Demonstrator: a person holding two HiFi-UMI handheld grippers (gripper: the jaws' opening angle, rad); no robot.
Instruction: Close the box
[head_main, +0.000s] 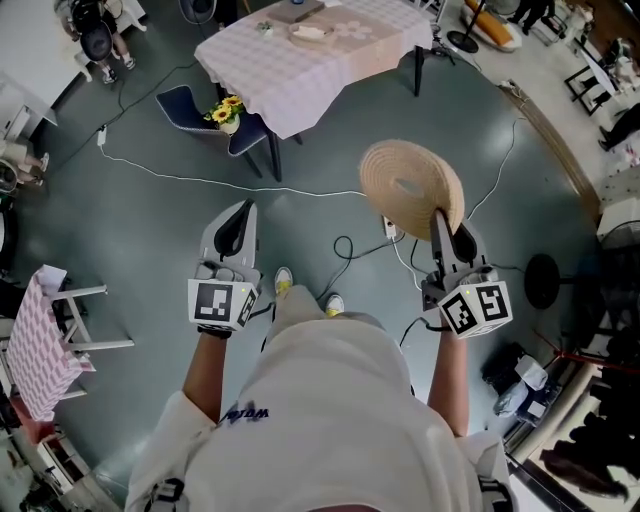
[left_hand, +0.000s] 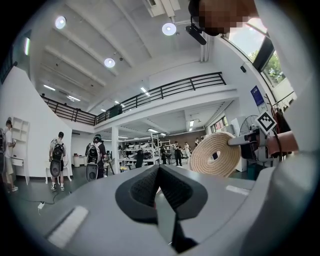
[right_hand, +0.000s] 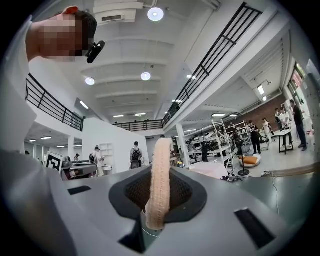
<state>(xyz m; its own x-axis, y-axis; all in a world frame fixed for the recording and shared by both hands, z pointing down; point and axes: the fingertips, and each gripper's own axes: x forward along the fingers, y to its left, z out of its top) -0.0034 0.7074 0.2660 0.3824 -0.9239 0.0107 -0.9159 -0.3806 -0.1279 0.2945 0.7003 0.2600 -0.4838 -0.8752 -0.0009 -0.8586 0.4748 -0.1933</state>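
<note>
Jaws of the right gripper (head_main: 438, 218) are clamped on the rim of a round, flat, coiled straw lid (head_main: 405, 185), which is held upright over the grey floor (head_main: 150, 220); those of the left gripper (head_main: 240, 212) are closed on nothing. No box can be identified with certainty, though a pale object (head_main: 310, 33) lies on the pink-checked table (head_main: 300, 90) ahead. The carrying step is judged to be in hand: next, the lid must be brought to the box, levelled and lowered onto its opening. Dark print on the white shirt (head_main: 330, 400) cannot be read.
</note>
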